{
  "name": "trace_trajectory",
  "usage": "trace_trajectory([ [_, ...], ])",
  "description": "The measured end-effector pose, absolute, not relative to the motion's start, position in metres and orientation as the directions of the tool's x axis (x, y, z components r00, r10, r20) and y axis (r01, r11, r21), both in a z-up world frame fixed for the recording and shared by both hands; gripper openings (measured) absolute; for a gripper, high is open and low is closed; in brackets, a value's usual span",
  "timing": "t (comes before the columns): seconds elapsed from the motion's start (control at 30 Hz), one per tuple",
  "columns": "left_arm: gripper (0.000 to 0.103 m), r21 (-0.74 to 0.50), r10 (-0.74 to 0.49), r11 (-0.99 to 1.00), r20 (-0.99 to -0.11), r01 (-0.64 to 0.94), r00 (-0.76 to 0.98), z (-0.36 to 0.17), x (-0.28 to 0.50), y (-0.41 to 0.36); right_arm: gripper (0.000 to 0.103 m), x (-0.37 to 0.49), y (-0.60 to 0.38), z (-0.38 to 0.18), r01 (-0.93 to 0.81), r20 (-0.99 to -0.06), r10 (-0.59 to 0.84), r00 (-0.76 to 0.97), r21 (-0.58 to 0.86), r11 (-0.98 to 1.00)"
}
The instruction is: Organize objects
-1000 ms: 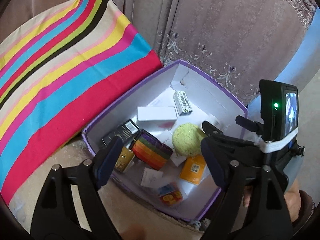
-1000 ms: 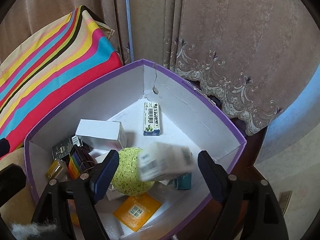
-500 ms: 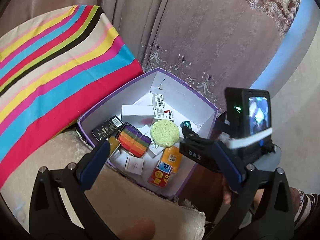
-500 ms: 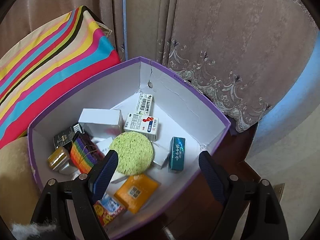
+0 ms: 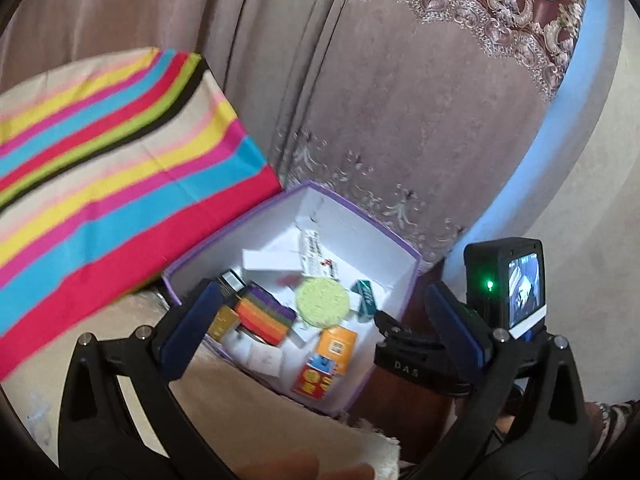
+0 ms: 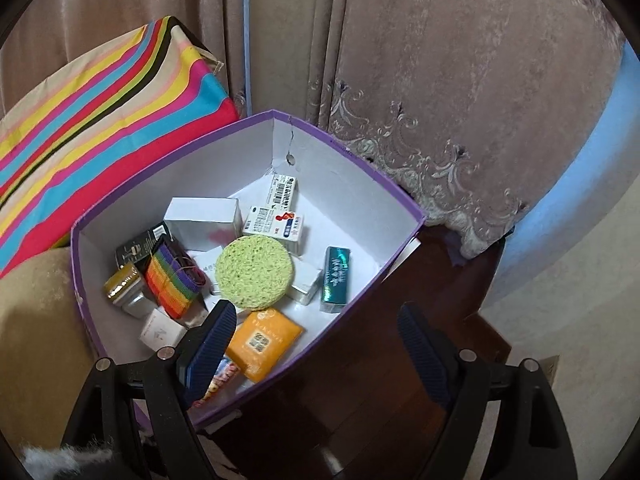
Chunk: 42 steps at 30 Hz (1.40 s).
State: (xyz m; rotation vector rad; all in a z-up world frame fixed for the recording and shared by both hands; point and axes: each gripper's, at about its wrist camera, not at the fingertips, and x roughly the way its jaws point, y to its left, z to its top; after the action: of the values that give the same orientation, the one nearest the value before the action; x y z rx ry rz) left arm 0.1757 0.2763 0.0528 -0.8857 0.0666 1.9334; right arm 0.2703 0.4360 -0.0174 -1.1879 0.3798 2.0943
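Both tools hang above the purple-rimmed box [image 6: 344, 148], each with its fingers spread wide and nothing between them. The left tool [image 5: 324, 320] sits over the box's near side; the right tool [image 6: 316, 344] hovers at its near corner, one finger covering part of a red and yellow packet [image 6: 218, 378]. Inside the box lie a round green sponge [image 6: 254, 270], an orange packet [image 6: 264, 342], a teal box [image 6: 336, 274], a rainbow-striped pouch [image 6: 170, 278], a white carton [image 6: 204, 220] and a barcoded medicine box [image 6: 274, 224], heaped so that several overlap. A gold tin [image 6: 124, 286] sits by the left wall. The box rests on a dark wooden tabletop [image 6: 360, 380], beside a striped cushion [image 6: 100, 120]. The left view is blurred, so labels there are unreadable.
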Motion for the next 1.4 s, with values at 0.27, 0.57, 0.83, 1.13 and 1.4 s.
trace_trajectory([
  [0.27, 0.103, -0.301, 0.736, -0.557, -0.61, -0.774, -0.293, 0.049, 0.167, 0.273, 0.084, 0.257, 0.428, -0.021, -0.669, -0.834, 0.431, -0.345, -0.104, -0.736],
  [0.57, 0.103, -0.346, 0.733, -0.556, -0.634, -0.756, -0.249, 0.04, 0.161, 0.27, 0.084, 0.239, 0.422, -0.024, -0.639, -0.821, 0.445, -0.357, -0.132, -0.758],
  [0.83, 0.103, -0.383, 0.737, -0.546, -0.642, -0.745, -0.21, 0.032, 0.157, 0.267, 0.084, 0.231, 0.424, -0.029, -0.64, -0.824, 0.449, -0.346, -0.143, -0.755],
  [1.13, 0.103, -0.358, 0.712, -0.552, -0.673, -0.753, -0.202, 0.025, 0.158, 0.27, 0.084, 0.231, 0.424, -0.03, -0.64, -0.828, 0.441, -0.346, -0.135, -0.756],
  [1.4, 0.103, -0.354, 0.696, -0.559, -0.692, -0.75, -0.192, 0.019, 0.155, 0.27, 0.084, 0.234, 0.427, -0.031, -0.65, -0.832, 0.434, -0.345, -0.122, -0.75],
])
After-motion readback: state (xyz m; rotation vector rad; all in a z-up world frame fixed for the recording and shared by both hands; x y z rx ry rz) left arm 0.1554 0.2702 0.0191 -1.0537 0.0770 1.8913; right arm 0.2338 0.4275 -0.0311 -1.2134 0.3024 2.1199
